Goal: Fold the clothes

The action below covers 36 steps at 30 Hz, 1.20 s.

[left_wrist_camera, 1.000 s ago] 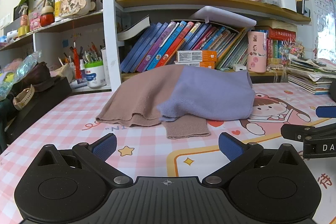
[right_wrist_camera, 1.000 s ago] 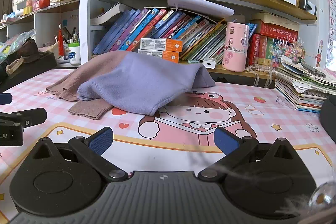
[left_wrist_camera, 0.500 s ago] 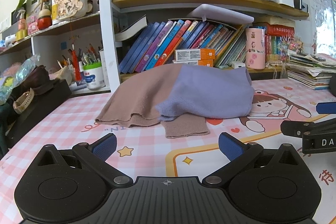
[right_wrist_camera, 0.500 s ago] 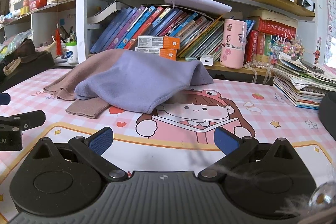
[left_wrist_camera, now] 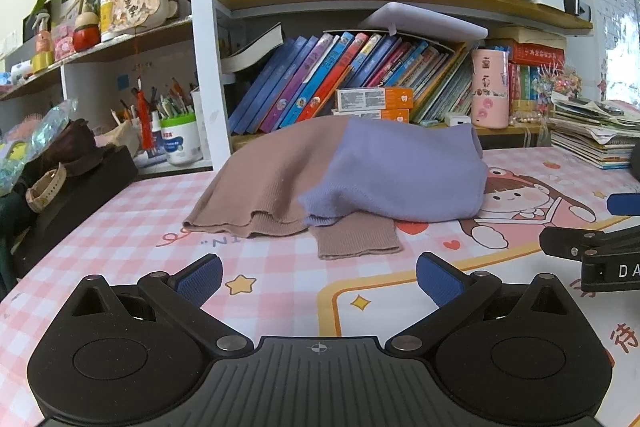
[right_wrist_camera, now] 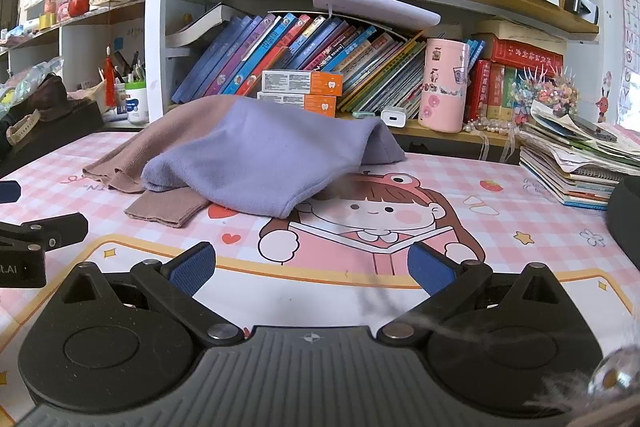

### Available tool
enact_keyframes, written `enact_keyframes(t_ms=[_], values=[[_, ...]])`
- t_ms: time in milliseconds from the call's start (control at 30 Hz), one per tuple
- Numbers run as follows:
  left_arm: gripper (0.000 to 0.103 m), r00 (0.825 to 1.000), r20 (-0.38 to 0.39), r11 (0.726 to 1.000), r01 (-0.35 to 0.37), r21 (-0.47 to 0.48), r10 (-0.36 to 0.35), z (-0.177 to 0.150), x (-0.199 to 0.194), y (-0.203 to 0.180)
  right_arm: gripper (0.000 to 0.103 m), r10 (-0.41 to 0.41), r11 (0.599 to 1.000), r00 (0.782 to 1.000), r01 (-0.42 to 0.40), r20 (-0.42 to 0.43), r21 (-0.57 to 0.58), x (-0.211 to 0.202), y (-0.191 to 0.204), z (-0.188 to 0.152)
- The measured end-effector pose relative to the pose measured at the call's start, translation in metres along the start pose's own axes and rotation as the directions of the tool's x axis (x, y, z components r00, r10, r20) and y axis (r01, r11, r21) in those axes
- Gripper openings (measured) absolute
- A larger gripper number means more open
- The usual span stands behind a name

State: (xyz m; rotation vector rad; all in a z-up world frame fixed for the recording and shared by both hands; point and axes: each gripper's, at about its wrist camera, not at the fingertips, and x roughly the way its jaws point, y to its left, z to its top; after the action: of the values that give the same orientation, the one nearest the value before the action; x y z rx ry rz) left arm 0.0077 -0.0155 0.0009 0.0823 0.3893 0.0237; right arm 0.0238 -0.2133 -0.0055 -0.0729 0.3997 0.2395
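A two-tone knit garment lies bunched on the pink cartoon mat (left_wrist_camera: 280,263): a tan-brown part (left_wrist_camera: 264,179) on the left and a lavender part (left_wrist_camera: 400,175) draped over it, with a tan ribbed cuff (left_wrist_camera: 356,235) sticking out toward me. In the right wrist view the lavender part (right_wrist_camera: 260,163) and the tan cuff (right_wrist_camera: 168,207) sit ahead and left. My left gripper (left_wrist_camera: 318,279) is open and empty, a short way in front of the cuff. My right gripper (right_wrist_camera: 312,267) is open and empty over the mat's cartoon girl (right_wrist_camera: 372,223).
A bookshelf with leaning books (left_wrist_camera: 344,83) and a pink tumbler (left_wrist_camera: 490,87) stands behind the garment. A black box with a watch (left_wrist_camera: 44,183) is at the left. A stack of papers (right_wrist_camera: 580,155) lies at the right. Each gripper shows at the other view's edge.
Both views have crept slightly nearer to the garment. The garment has not moved and both grippers stay open.
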Motion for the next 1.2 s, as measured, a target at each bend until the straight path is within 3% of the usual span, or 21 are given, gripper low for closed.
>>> enact_keyframes(t_ms=[300,433,667,833,900,967,1067,1200], values=[[0.103,1.0,0.015,1.0,-0.01,0.002,0.009,0.0,-0.003,0.0,0.103,0.017,1.0,1.0,-0.017,-0.005,0.02,0.001,-0.004,0.0],[0.103,0.998,0.055,1.0,0.028,-0.015,-0.027,-0.001,-0.008,0.004,0.103,0.055,0.998,0.998,-0.054,-0.013,0.039,0.003,-0.008,0.001],[0.103,0.997,0.018,0.994,0.079,0.073,-0.081,0.012,0.015,-0.006,0.103,0.205,0.962,0.975,-0.185,-0.087,0.199,0.03,-0.039,0.014],[0.103,0.992,0.008,0.978,0.119,0.17,-0.123,0.024,0.039,-0.019,0.1,0.298,0.901,0.945,-0.233,-0.131,0.366,0.072,-0.073,0.038],[0.103,0.99,0.003,0.969,0.135,0.209,-0.139,0.028,0.049,-0.024,0.09,0.335,0.862,0.931,-0.241,-0.145,0.446,0.091,-0.084,0.043],[0.103,0.988,-0.008,0.961,0.152,0.231,-0.155,0.03,0.058,-0.028,0.071,0.37,0.819,0.916,-0.242,-0.157,0.521,0.111,-0.094,0.046],[0.102,0.986,-0.031,0.956,0.166,0.243,-0.164,0.03,0.07,-0.03,0.058,0.404,0.782,0.899,-0.246,-0.167,0.573,0.138,-0.097,0.05],[0.102,0.985,-0.056,0.946,0.174,0.272,-0.165,0.029,0.084,-0.037,0.05,0.413,0.768,0.892,-0.232,-0.184,0.597,0.172,-0.093,0.056]])
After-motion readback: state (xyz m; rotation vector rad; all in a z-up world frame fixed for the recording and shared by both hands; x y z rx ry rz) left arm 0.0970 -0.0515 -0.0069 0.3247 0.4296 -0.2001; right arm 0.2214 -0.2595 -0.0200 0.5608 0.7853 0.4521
